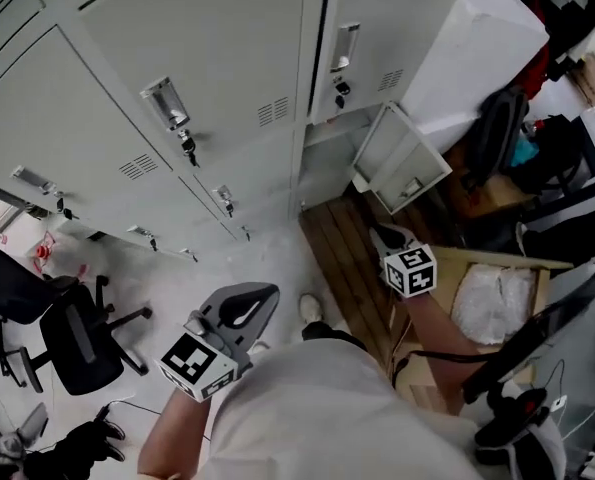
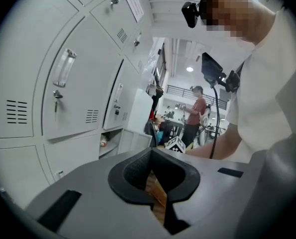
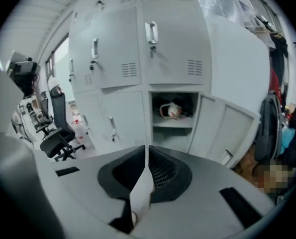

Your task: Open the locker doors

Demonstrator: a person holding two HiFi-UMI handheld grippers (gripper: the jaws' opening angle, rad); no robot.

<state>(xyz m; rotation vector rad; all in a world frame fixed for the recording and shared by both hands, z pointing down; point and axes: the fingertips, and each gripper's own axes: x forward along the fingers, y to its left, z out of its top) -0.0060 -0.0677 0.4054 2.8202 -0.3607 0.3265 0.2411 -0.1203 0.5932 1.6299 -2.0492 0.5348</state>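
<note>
A bank of grey lockers (image 1: pixel 207 48) fills the upper head view, its closed doors carrying metal handles (image 1: pixel 165 101) and key locks. One lower door (image 1: pixel 399 160) at the right hangs wide open. In the right gripper view this open compartment (image 3: pixel 175 114) holds a red and white item (image 3: pixel 170 110), with the door (image 3: pixel 227 133) swung to the right. My right gripper (image 3: pixel 146 148) is shut and empty, a short way in front of it. My left gripper (image 2: pixel 151 151) is also shut on nothing, held low and back from the lockers (image 2: pixel 63 83).
A black office chair (image 1: pixel 72 333) stands on the floor at the left. Wooden slats (image 1: pixel 352 258) lie below the open door. A cardboard box with a white bag (image 1: pixel 492 303) and a dark backpack (image 1: pixel 497 133) sit at the right. A person in red (image 2: pixel 195 111) stands far off.
</note>
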